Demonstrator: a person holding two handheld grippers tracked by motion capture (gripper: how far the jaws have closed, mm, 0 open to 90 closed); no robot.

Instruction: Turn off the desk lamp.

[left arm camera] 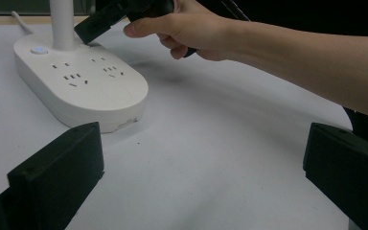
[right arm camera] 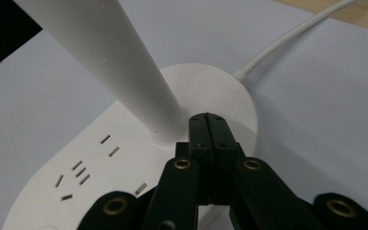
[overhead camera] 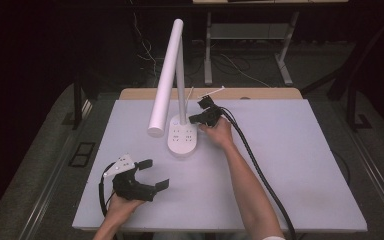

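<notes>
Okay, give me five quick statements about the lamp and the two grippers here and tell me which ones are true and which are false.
1. The right gripper has its jaws pressed together, tips at the foot of the lamp stem. True.
2. The left gripper is closed on the lamp base. False: its jaws stand wide apart with nothing between them, and it sits near the table's front edge, apart from the base.
3. The lamp base has outlet slots in its top. True.
4. The lamp head lies flat on the table. False: it hangs in the air, sloping down from the top of the stem.
5. A white cord leaves the back of the base. True.
</notes>
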